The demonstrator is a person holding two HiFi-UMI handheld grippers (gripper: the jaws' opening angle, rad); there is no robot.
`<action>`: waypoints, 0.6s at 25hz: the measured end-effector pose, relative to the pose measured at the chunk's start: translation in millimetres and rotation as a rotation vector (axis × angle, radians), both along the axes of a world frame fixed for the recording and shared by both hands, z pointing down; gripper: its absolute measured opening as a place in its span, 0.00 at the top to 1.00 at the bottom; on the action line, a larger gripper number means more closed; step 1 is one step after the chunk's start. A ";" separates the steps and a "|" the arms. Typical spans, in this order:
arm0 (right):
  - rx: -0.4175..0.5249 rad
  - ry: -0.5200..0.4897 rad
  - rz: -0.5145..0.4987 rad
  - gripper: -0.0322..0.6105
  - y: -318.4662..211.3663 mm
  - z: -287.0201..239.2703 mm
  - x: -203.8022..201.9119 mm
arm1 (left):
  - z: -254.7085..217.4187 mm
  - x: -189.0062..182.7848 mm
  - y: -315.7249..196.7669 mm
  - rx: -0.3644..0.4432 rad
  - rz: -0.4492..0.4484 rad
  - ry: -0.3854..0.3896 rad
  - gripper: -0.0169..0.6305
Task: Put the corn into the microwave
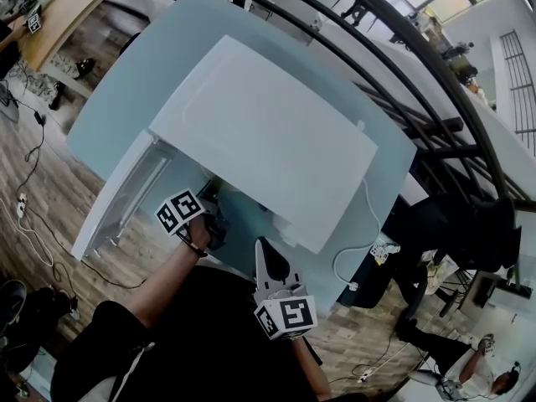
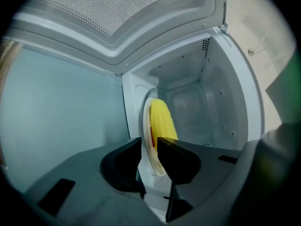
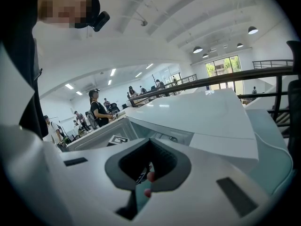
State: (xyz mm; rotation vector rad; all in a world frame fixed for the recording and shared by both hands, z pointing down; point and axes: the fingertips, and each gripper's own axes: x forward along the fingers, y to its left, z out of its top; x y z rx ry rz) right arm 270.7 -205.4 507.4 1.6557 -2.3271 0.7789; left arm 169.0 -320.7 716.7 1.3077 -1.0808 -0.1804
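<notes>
The white microwave (image 1: 268, 132) stands on a pale blue table (image 1: 126, 99), its door (image 1: 117, 199) swung out to the left. A yellow corn cob (image 2: 162, 119) lies on a white plate (image 2: 146, 121) just inside the cavity (image 2: 197, 102). My left gripper (image 2: 149, 147) reaches into the doorway, open, with the plate's rim in the gap between its jaws. In the head view the left gripper (image 1: 214, 224) sits under the microwave's front edge. My right gripper (image 1: 263, 248) waits just in front of the microwave, to the right of the left gripper, shut and empty (image 3: 141, 192).
The mesh window of the door (image 2: 108, 13) shows above the left gripper. A white cable (image 1: 352, 258) trails off the table's right corner. A black railing (image 1: 402, 82) runs behind the table. Wires lie on the wooden floor (image 1: 33, 224). Several people stand in the background (image 3: 96, 109).
</notes>
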 end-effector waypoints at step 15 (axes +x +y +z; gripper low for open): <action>0.002 -0.002 0.023 0.94 -1.4 0.2 4.2 | 1.7 6.8 9.3 -0.050 0.003 -0.026 0.92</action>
